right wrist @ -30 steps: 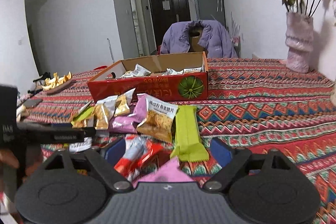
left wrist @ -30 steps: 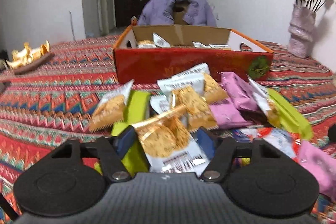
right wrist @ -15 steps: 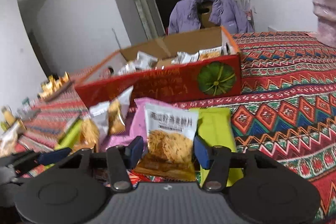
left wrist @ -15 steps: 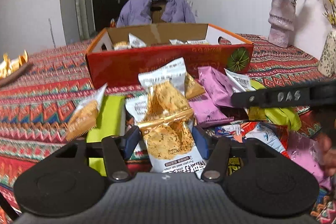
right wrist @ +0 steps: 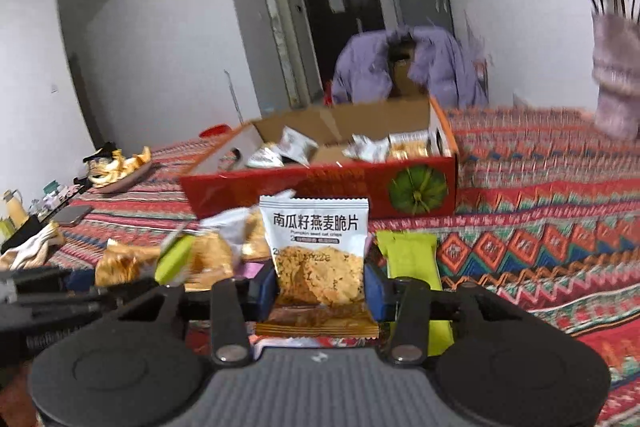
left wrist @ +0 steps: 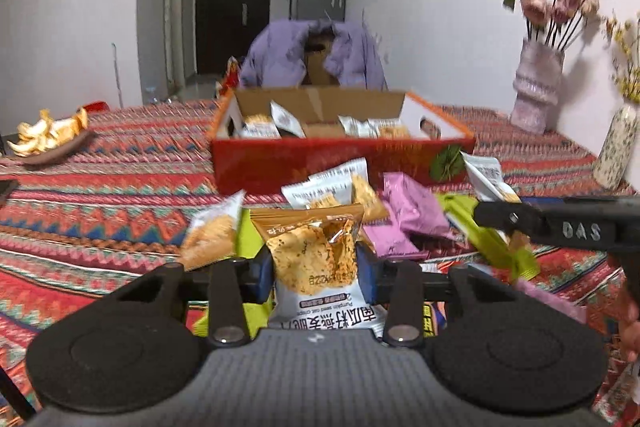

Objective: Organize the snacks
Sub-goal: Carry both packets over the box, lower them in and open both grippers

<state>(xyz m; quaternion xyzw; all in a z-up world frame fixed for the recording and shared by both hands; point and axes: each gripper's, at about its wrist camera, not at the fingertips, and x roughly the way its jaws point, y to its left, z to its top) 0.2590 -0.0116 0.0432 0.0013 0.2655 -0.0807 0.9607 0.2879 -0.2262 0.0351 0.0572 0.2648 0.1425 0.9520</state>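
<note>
At six o'clock in the left wrist view, the left tongs (left wrist: 316,269) have just been closing and now pinch a clear-and-white oat-crisp packet with an orange top seam (left wrist: 314,259) across its middle, printed end toward the camera. The right tongs (right wrist: 320,285) have likewise just been closing and grip a second white-topped oat-crisp packet with black lettering (right wrist: 318,259) near its lower half, held upright, orange seam downward.

Just beyond, at twelve o'clock, the loose pile lies on the red zigzag-patterned cloth of the table (left wrist: 120,163): a crumpled pink wrapper (left wrist: 408,215) at one o'clock, a lime-green bar wrapper (right wrist: 408,255) at two o'clock in the right view, and more crisp packets at eleven.

Farther at twelve o'clock stands the open red cardboard box with a green pumpkin print (right wrist: 320,187), several packets already inside.

Both packets look lifted and ready to carry. To do this well, I would keep the squeeze light, since the crisps crush easily and the film is slippery; raise each packet clear of the box's near wall before moving forward; bring the tongs in one after the other so they do not collide; and release low over a bare patch of the box floor.
</note>
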